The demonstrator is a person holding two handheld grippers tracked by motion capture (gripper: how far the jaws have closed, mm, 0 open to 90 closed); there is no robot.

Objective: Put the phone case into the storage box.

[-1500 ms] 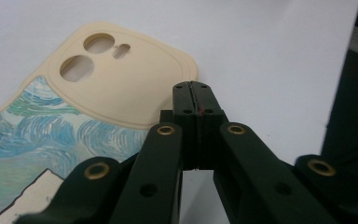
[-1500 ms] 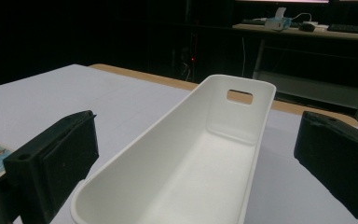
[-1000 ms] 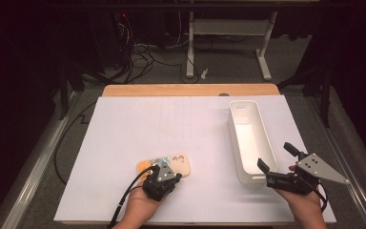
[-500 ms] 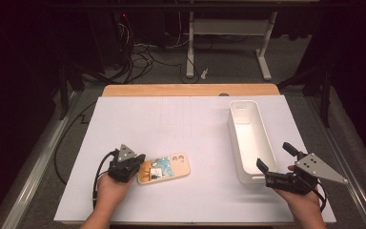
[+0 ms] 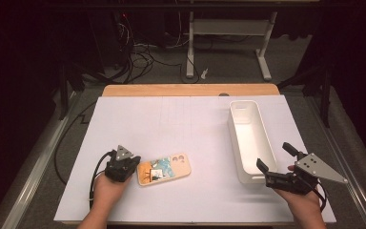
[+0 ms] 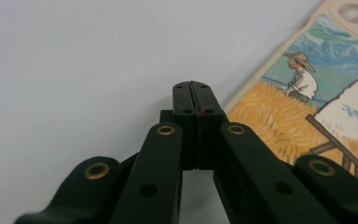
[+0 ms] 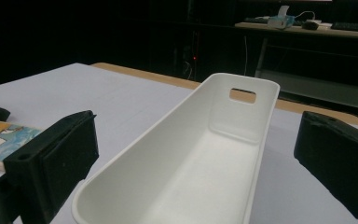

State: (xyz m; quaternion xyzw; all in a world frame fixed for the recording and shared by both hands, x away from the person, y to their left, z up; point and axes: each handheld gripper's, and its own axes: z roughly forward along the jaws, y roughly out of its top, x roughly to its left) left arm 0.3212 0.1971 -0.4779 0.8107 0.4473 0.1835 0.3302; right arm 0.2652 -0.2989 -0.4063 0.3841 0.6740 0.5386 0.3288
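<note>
Left gripper view: painted farmer on phone case [image 6: 307, 107], jaws closed.

Desk [image 5: 190, 124]: a large white sheet is laid across the top, and a strip of light wood is seen along the far edge.
Floor [image 5: 228, 67]: grey flooring is seen beyond the desk, in dim light.
Cables [image 5: 143, 52]: a tangle of dark and light cables is spread over the floor behind the desk, left of centre.
White frame [image 5: 226, 33]: a stand of pale metal legs and a crossbar is placed on the floor beyond the far edge.
Metal rail [image 5: 33, 176]: a silver rail is run along the desk's left side.
Far bench [image 7: 307, 28]: in the right gripper view, a second surface bearing small items is made out in the dark background.
</note>
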